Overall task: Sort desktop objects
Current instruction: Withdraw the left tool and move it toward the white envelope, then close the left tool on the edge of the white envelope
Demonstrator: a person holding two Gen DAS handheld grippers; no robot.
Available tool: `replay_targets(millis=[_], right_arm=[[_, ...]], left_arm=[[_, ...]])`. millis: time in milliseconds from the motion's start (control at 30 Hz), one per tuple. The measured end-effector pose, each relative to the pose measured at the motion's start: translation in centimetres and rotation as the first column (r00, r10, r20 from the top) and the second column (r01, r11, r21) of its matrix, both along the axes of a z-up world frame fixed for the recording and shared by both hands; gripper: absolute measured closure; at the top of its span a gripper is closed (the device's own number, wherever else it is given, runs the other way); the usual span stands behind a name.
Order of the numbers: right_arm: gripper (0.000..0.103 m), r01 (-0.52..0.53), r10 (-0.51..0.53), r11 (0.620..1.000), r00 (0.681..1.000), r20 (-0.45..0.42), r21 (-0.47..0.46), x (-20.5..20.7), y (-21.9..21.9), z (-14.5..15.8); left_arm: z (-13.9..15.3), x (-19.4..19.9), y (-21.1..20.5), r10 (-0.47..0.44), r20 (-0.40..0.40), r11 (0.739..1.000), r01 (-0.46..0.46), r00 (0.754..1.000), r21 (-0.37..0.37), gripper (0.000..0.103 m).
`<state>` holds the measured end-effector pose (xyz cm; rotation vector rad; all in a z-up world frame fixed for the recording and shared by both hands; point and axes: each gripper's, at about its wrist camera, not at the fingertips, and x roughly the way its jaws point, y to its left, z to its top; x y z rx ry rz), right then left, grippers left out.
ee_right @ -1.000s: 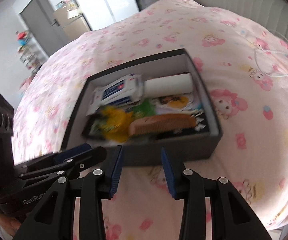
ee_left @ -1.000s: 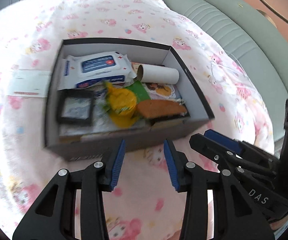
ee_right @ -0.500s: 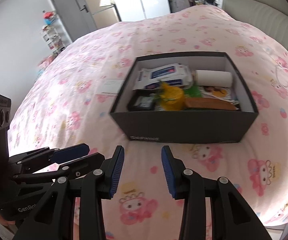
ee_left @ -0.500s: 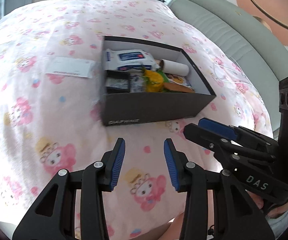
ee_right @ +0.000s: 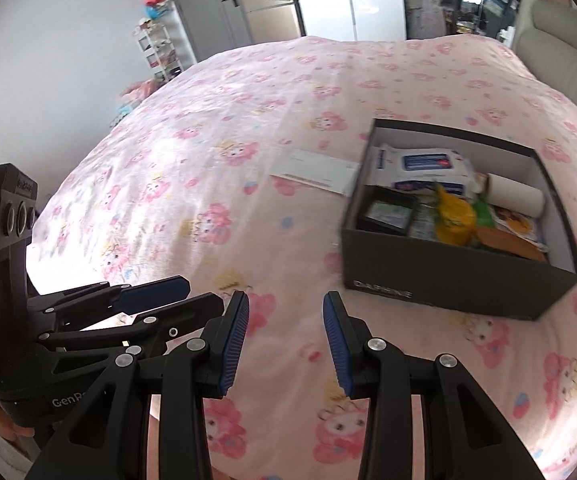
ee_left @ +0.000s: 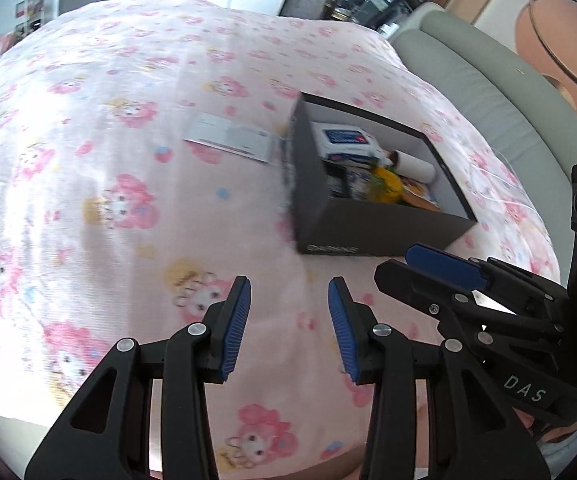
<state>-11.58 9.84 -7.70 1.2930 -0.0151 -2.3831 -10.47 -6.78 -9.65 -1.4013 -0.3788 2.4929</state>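
Note:
A dark open box [ee_left: 368, 228] [ee_right: 456, 276] sits on the pink patterned bed cover, right of centre. In it lie a wet-wipes pack [ee_right: 424, 166], a white roll [ee_right: 516, 196], a yellow packet [ee_right: 454, 216], a brown comb [ee_right: 508, 240] and a small black case [ee_right: 388, 212]. A white paper slip [ee_left: 230, 138] [ee_right: 316, 170] lies on the cover just left of the box. My left gripper [ee_left: 288, 320] and right gripper [ee_right: 284, 332] are both open and empty, side by side over the cover, well short of the box.
A grey-green padded headboard [ee_left: 500, 92] runs along the far right. The bed edge is close below the grippers. A door, a fridge and a small shelf [ee_right: 156, 52] stand beyond the bed's far side.
Both grippers have pulled back from the box and swung left; the box now sits smaller and further right in both views. Both stay open and empty.

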Motion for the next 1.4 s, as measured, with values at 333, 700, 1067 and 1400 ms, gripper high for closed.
replay_targets(millis=[333,700,1067,1400], right_arm=[[0.068,-0.086,0.086,0.996,0.996,0.016,0.011,-4.4,-5.4,-1.1],[0.068,0.180,-0.173,0.980,0.981,0.087,-0.079,-15.2,-4.4,-4.2],[0.068,0.288,-0.294,0.955,0.951,0.091,0.078,-23.2,-6.9,-8.9],[0.068,0.265,-0.280,0.958,0.948,0.149,0.114,-24.2,-7.3,-11.1]], left_arm=[[-1.4,-4.4,-4.5,0.062,0.010,0.998,-0.062,0.998,-0.001,0.062],[-6.8,-15.7,-7.4,0.142,0.077,0.987,-0.147,0.987,0.063,0.063],[-13.7,-25.3,-8.4,0.164,0.185,0.976,-0.187,0.969,0.114,0.064],[-15.9,-27.7,-7.4,0.138,0.211,0.976,-0.169,0.968,0.137,0.095]])
